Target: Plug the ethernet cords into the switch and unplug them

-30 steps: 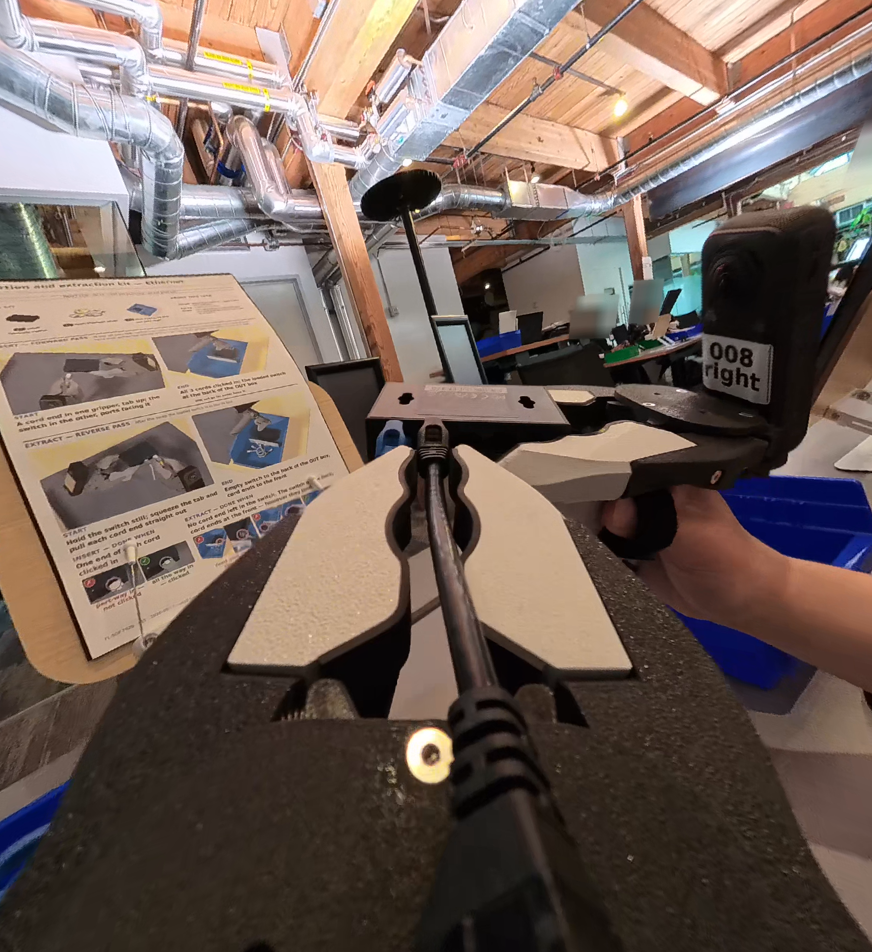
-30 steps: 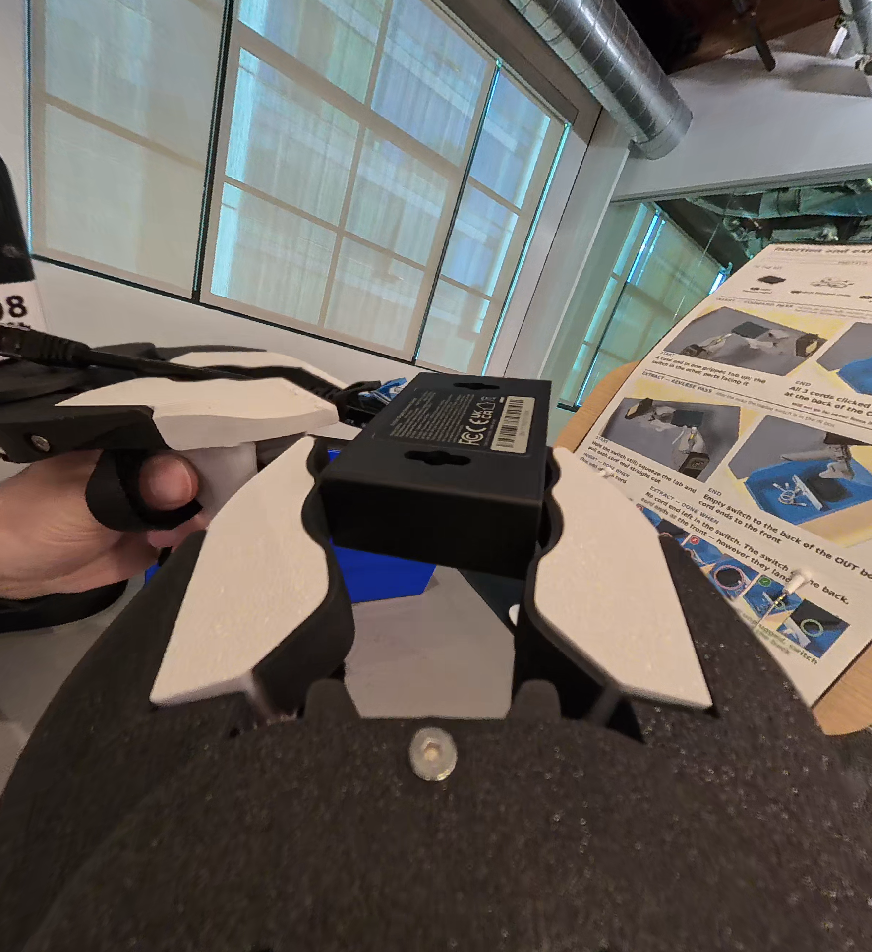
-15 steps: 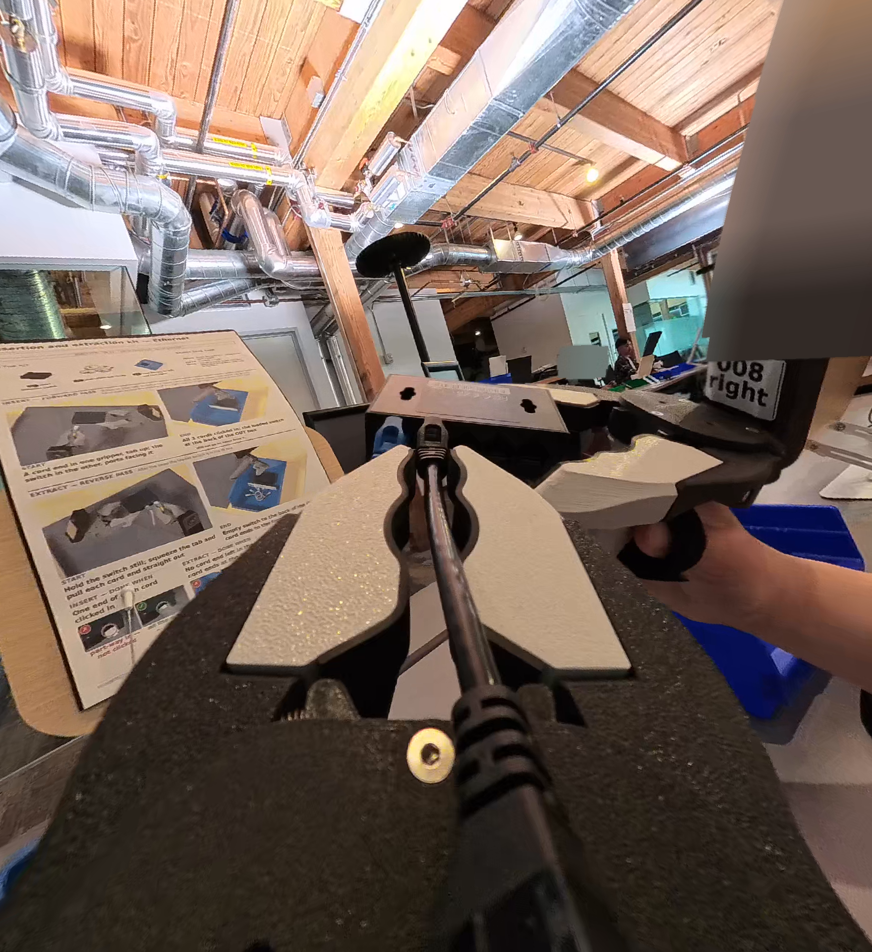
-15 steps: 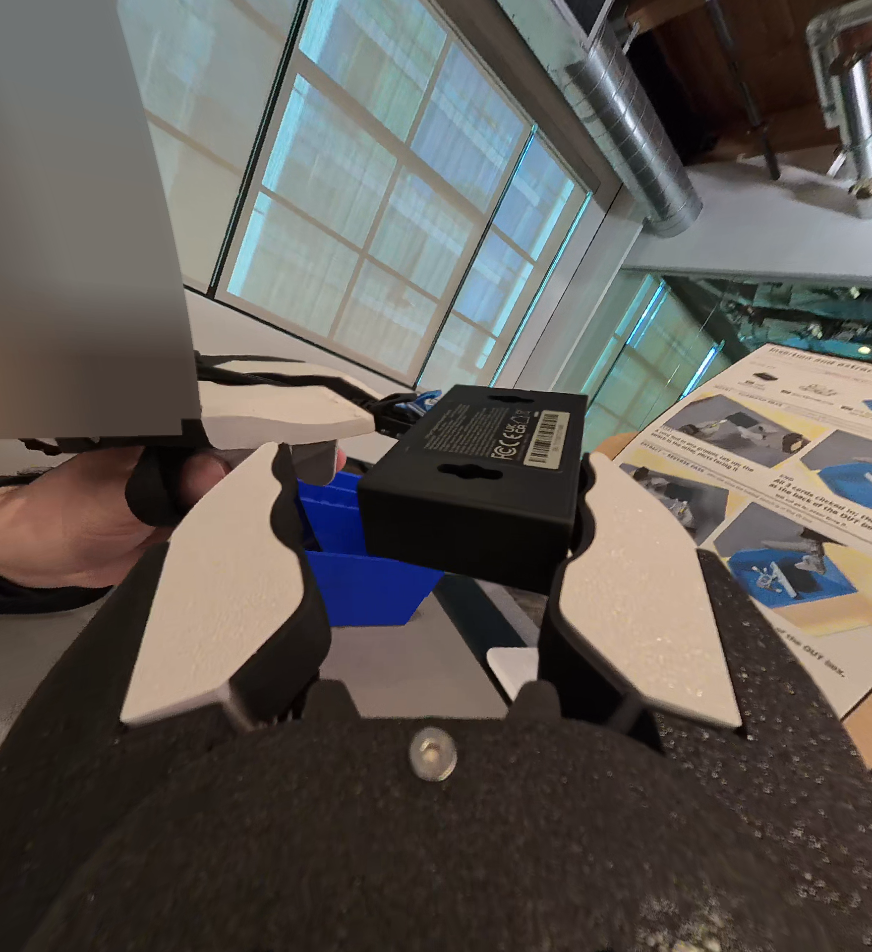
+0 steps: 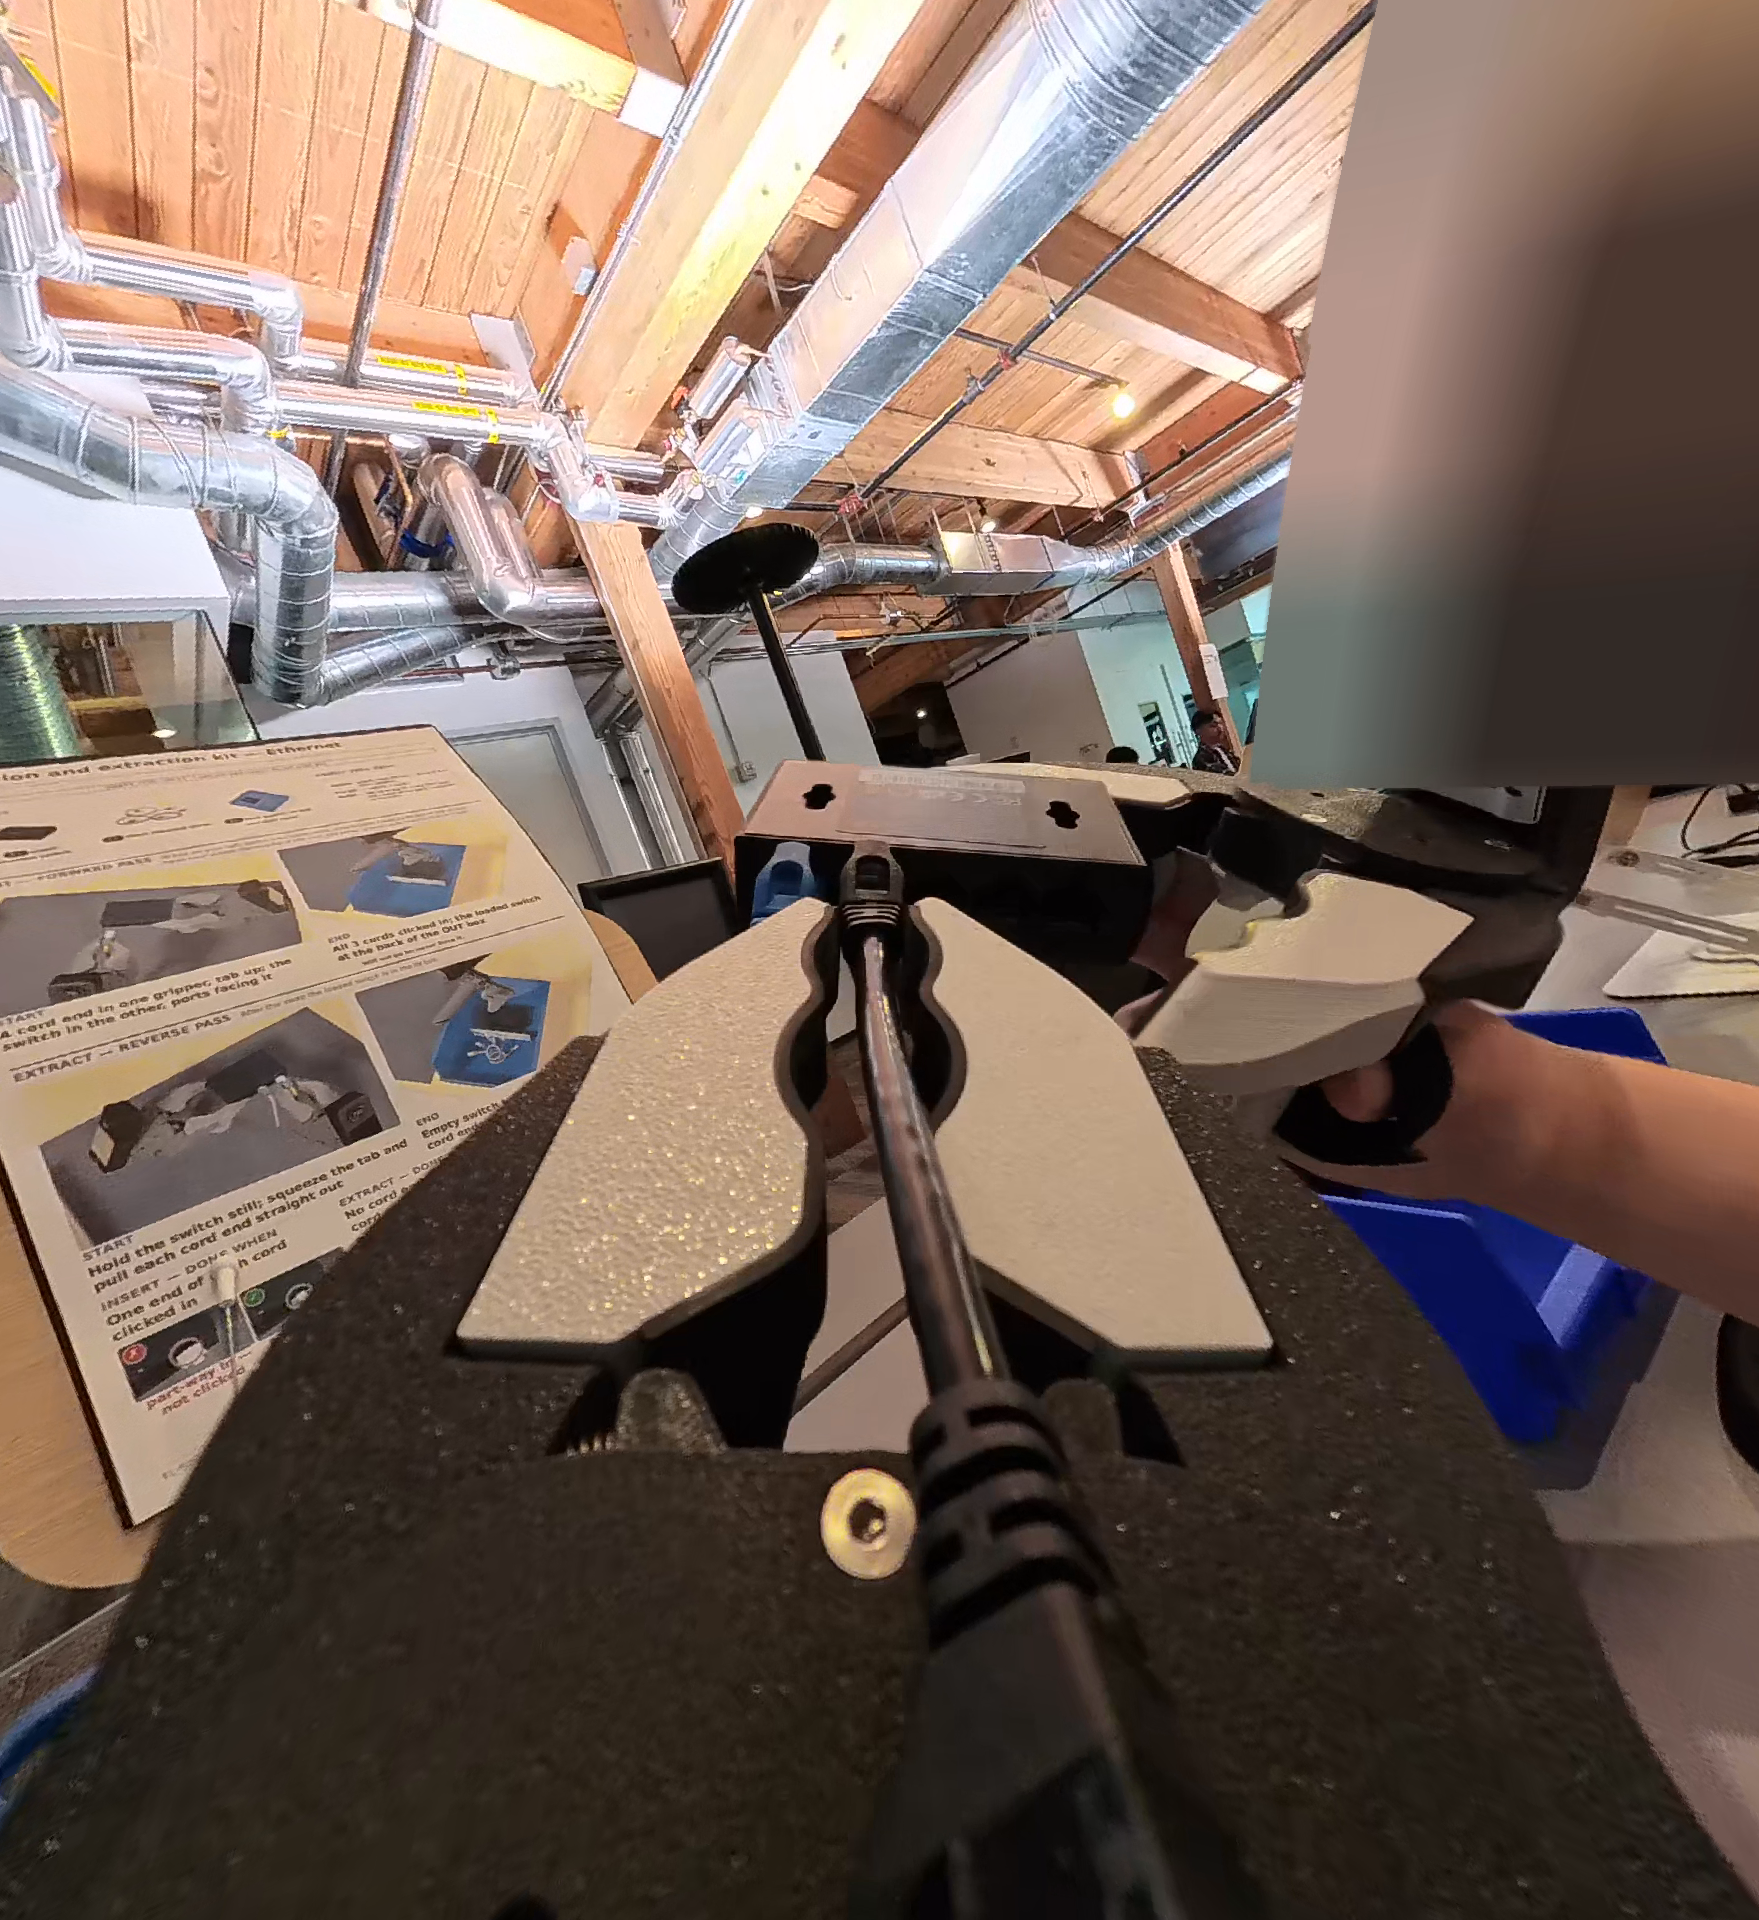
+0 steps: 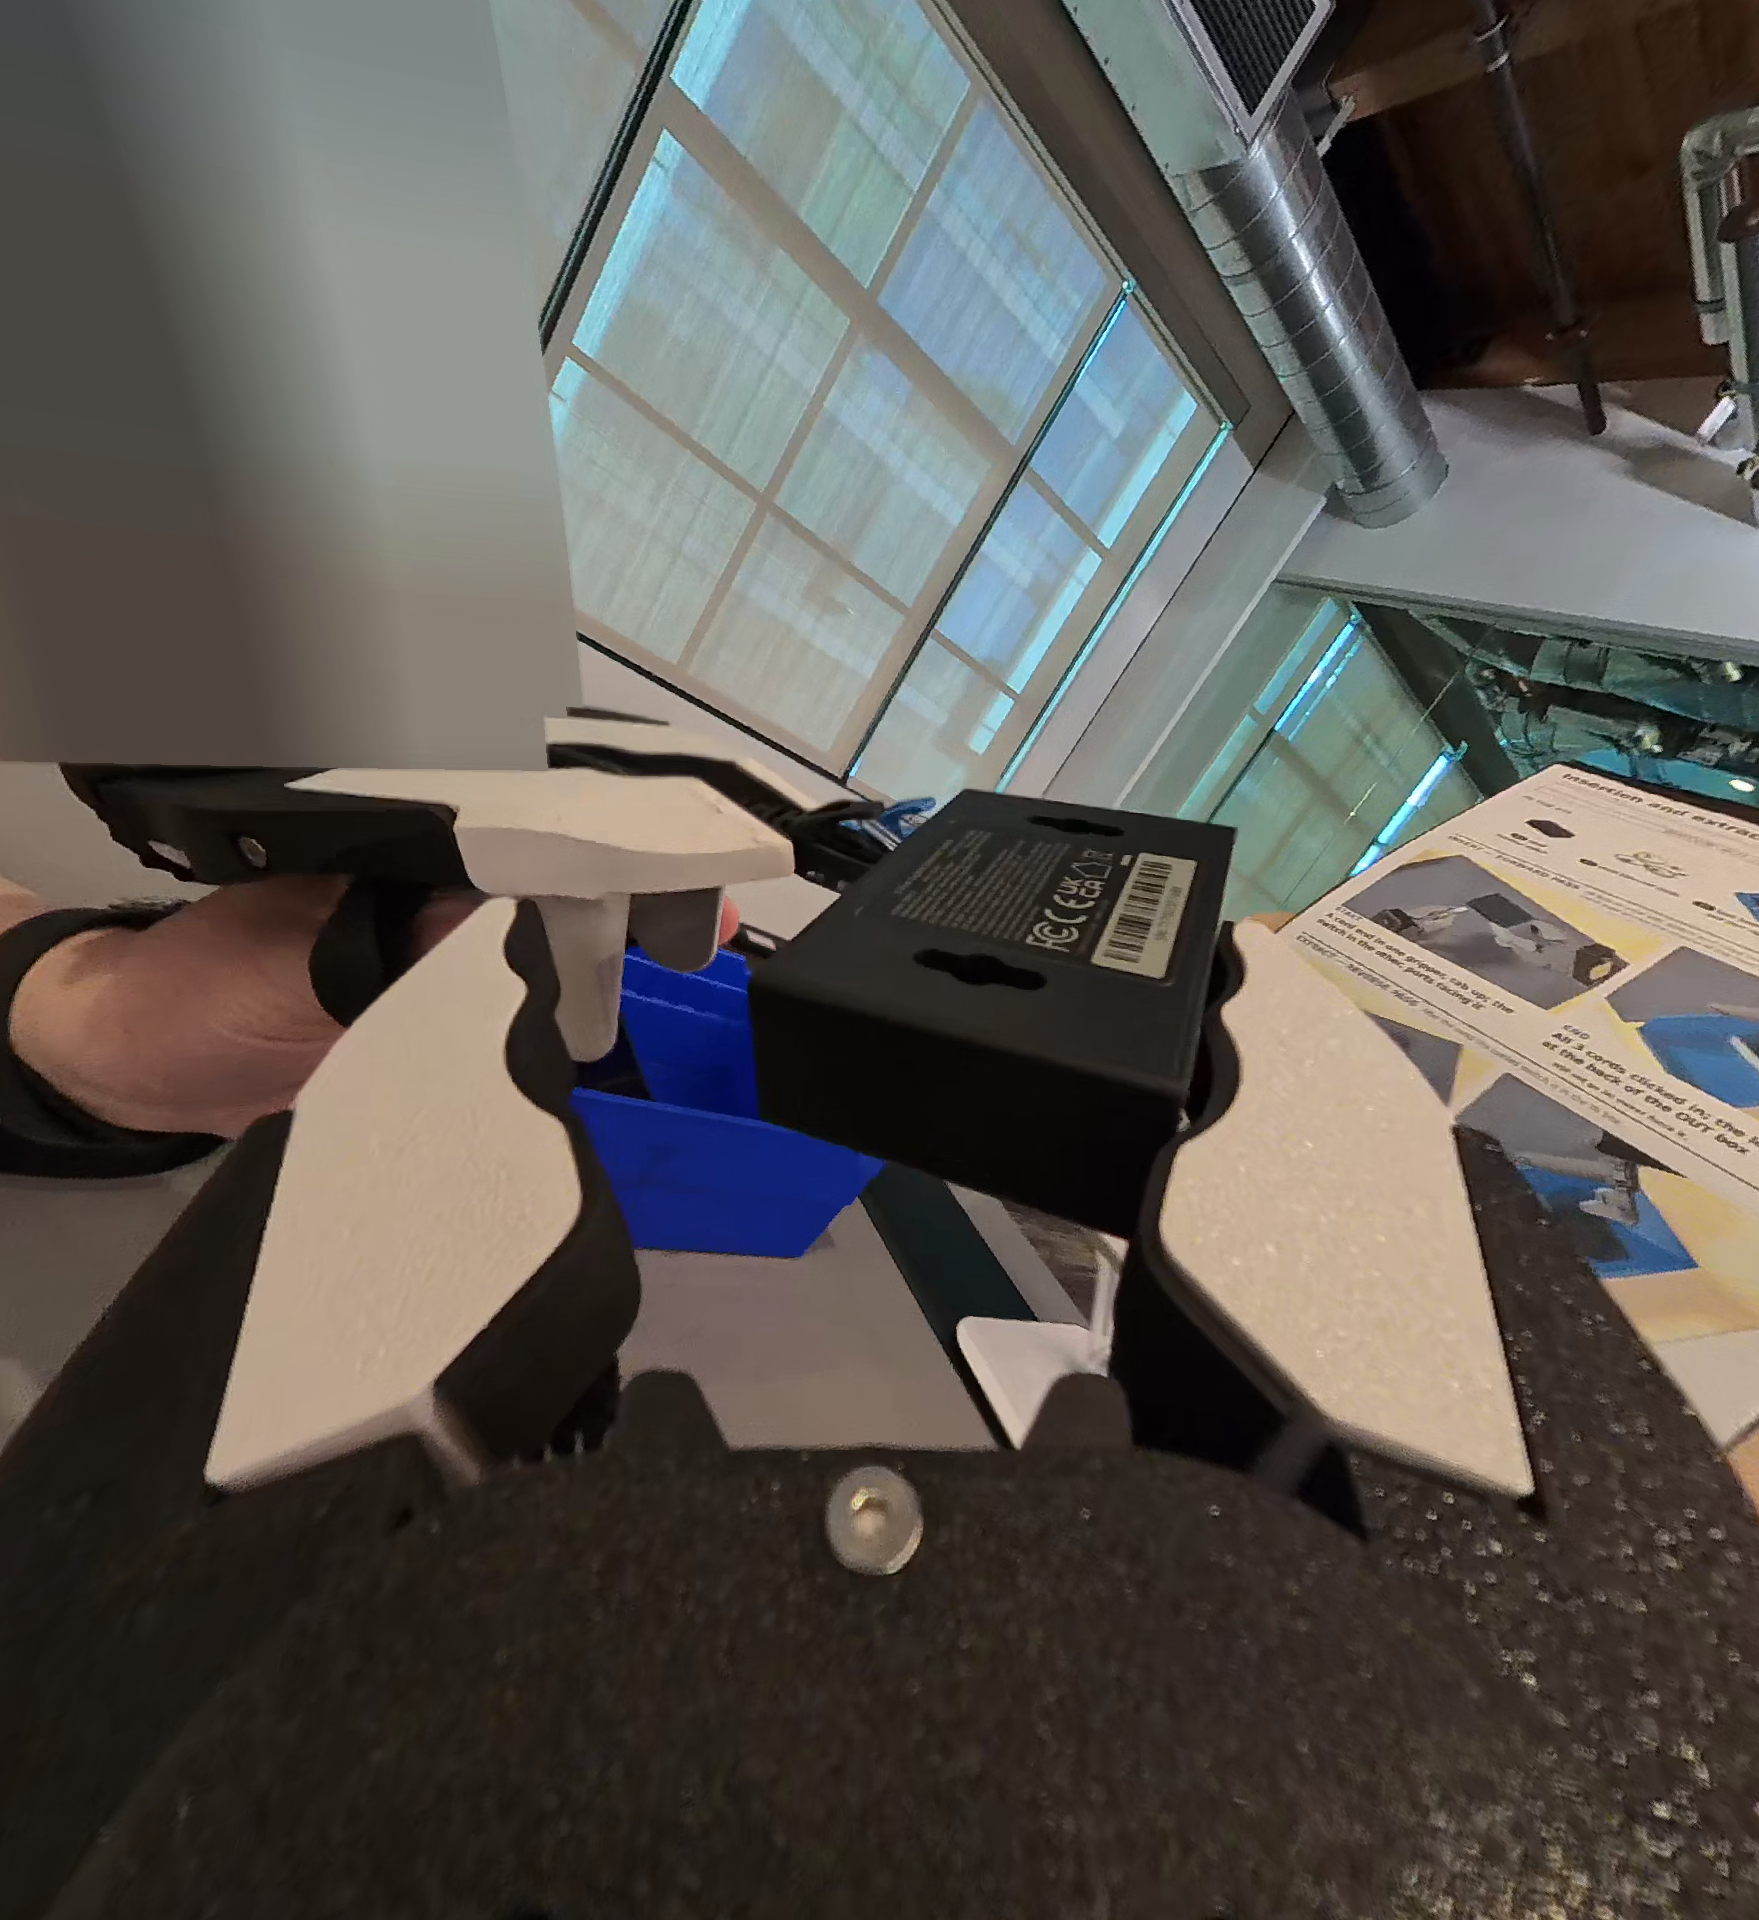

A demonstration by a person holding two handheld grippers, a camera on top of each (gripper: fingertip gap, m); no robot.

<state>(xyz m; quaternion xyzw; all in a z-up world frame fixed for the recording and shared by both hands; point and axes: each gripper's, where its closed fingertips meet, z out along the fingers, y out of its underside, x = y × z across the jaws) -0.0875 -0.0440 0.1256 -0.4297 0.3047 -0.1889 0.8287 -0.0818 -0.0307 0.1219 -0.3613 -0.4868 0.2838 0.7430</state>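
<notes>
Between the left hand-held gripper [image 5: 873, 914] fingers, clamped ethernet cord [image 5: 916, 1132] meets the switch [image 5: 942, 831].

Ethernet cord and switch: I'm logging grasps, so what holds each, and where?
Left tool pinches the ethernet cord just behind its plug; right tool clamps the black switch across its two short ends.

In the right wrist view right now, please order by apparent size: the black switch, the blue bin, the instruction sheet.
1. Black switch, held near the camera, so nearness enlarges it.
2. Instruction sheet, cut off by the frame edge; its rank against the switch is unsure.
3. Blue bin, mostly hidden behind the switch.
</notes>
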